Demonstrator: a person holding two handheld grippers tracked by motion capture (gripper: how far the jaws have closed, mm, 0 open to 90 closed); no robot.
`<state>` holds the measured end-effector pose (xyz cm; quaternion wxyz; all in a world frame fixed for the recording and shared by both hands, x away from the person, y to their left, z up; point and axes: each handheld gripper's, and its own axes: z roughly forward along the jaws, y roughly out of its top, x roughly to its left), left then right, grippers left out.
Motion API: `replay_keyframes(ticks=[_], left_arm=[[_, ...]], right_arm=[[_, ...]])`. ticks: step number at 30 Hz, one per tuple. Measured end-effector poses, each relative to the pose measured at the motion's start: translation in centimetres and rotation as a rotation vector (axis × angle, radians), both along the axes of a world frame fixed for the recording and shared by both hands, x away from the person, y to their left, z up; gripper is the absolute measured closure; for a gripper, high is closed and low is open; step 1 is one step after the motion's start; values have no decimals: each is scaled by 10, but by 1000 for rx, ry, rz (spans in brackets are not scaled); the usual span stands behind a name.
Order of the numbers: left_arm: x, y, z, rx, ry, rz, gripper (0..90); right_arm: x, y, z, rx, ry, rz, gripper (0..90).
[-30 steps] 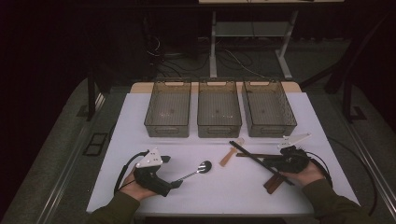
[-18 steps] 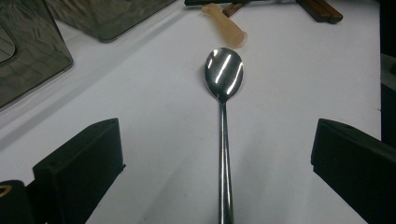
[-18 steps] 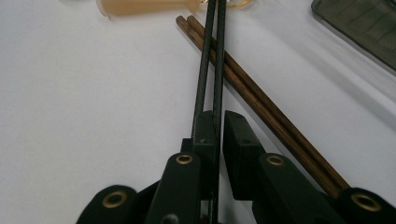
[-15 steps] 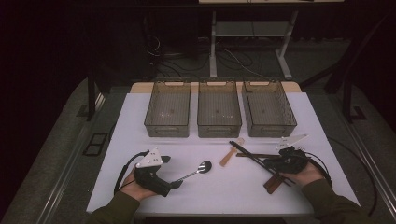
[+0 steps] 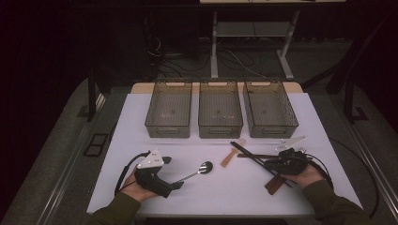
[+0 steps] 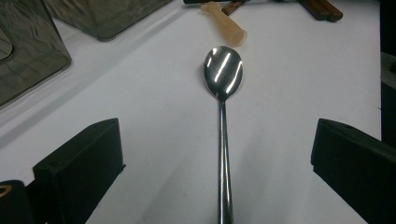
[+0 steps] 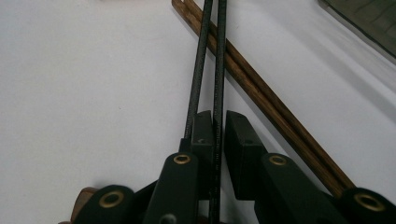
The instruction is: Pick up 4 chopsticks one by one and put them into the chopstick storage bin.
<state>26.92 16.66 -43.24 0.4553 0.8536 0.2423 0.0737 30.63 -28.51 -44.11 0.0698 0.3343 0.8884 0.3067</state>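
No readable text, label, brand, number or sign appears anywhere; small dark marks on the grey three-cornered plates are too small to read.

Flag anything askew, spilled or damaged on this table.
Nothing spilled or damaged. The black chopsticks lie crossed over the brown chopsticks, and the right gripper has closed on just one black stick, the other lying outside its jaws. The bins look empty.

Steel spoon (image 6: 223, 74) flat; black chopsticks (image 7: 205, 60) seemingly clamped
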Motion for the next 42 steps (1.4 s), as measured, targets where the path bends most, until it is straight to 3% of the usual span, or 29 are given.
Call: replay_keyframes(ticks=[26, 42], left_arm=[[0, -1, -1, 1, 1, -1, 14], [2, 3, -5, 24, 1, 12, 16]], right_arm=[[-2, 2, 2, -23, -18, -10, 850], [-5, -4, 17, 58, -49, -21, 850]])
